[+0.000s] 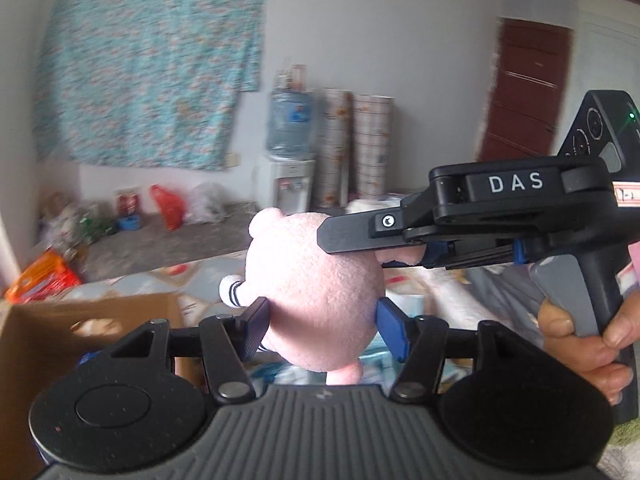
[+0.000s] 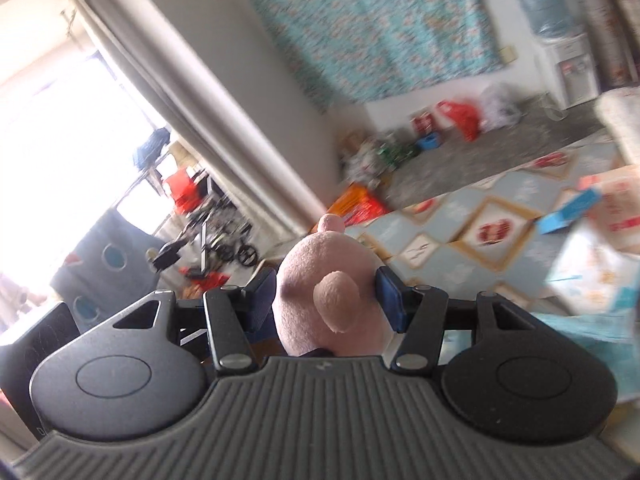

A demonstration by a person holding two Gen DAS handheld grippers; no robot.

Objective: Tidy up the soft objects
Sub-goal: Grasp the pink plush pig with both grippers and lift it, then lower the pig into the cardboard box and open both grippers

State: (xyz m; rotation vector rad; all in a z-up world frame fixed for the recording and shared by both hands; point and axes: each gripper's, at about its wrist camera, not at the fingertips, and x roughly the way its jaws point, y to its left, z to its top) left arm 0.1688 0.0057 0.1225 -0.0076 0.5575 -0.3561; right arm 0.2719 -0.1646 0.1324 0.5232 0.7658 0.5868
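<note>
Held thing: a pink, round-bodied plush toy of fleecy fabric [image 1: 316, 288], off the ground and caught between both grippers at once.
Left gripper [image 1: 320, 328]: its blue pads press into the two sides of the pink plush toy's body, pinching it.
Right gripper [image 2: 328, 300]: its blue pads squeeze the toy too, denting the fabric on each side.
Right gripper from outside: only the left wrist view shows it [image 1: 380, 248], a black tool marked "DAS" reaching in from the right, its fingers closed on the right side of the toy.
Hand: a person's hand [image 1: 580, 344] grips the grey handle of that tool at the right edge of the left wrist view.
Toy details, left wrist view: a small white limb with dark stripes [image 1: 232, 290] sticks out on its left.
Toy details, right wrist view: a short stubby pink nub [image 2: 336, 304] faces the camera, with another at the far top.
Below, left wrist view: an open brown cardboard box [image 1: 80, 332] sits low on the left, near the camera.
Floor: a patterned play mat with blue and cream diamonds [image 2: 480, 232] lies under the toy.
Far wall: a turquoise flowered cloth [image 1: 148, 68] hangs there; a white water dispenser with a blue bottle [image 1: 290, 152] stands to its right.
Only in the right wrist view: a bright window with a pale grey curtain [image 2: 192, 92] on the left.
</note>
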